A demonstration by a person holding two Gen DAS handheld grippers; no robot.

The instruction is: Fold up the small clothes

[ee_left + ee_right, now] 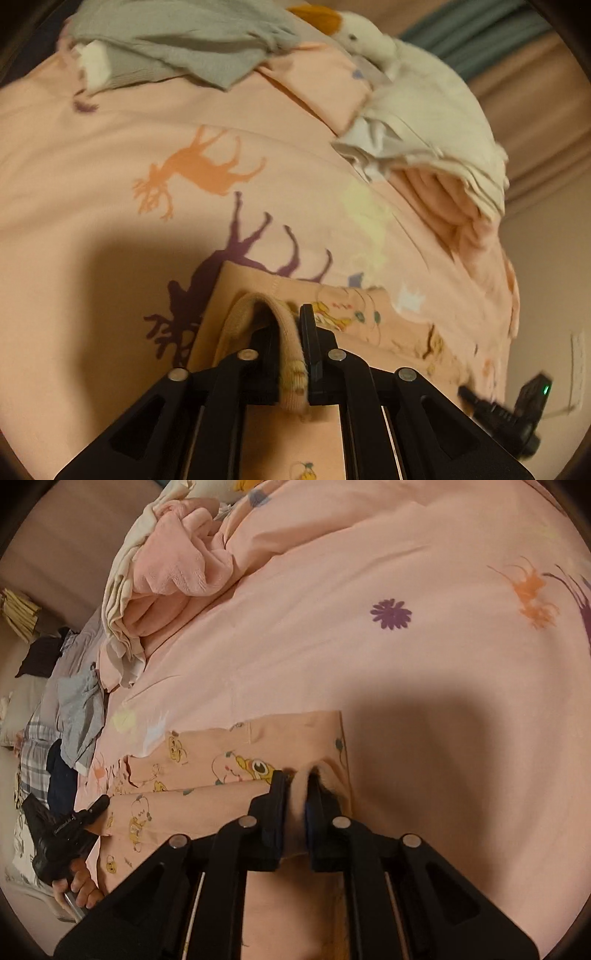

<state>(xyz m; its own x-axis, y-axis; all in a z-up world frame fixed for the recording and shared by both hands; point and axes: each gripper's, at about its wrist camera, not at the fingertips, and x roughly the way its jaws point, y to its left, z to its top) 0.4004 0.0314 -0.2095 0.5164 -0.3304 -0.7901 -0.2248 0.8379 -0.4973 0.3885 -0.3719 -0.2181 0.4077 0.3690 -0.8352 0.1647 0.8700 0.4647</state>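
I was in the middle of a fold: the small peach garment [221,760] with cartoon prints lay on the bed's pink deer-print cover [110,155], and I held one of its edges up at two places, one in each tool. My guess is that I was carrying that edge across the cloth to lay it over the far half.

My left tool [291,354] was clamped fully shut on a bunched ribbed edge of the garment, which looped up and out above the tips. My right tool [297,812] was pinched on another thick fold of the same garment, its jaws very nearly closed with the cloth pressed between the pads. In the right view my left tool and the hand [79,886] gripping it showed low at the left, beside the garment's other end.

Next I would need to keep both grips level and the edge taut, lower it square onto the lower layer, and only then let go; uneven hands would skew the fold.

A grey cloth [177,48] and a white plush toy [417,96] lay well apart.
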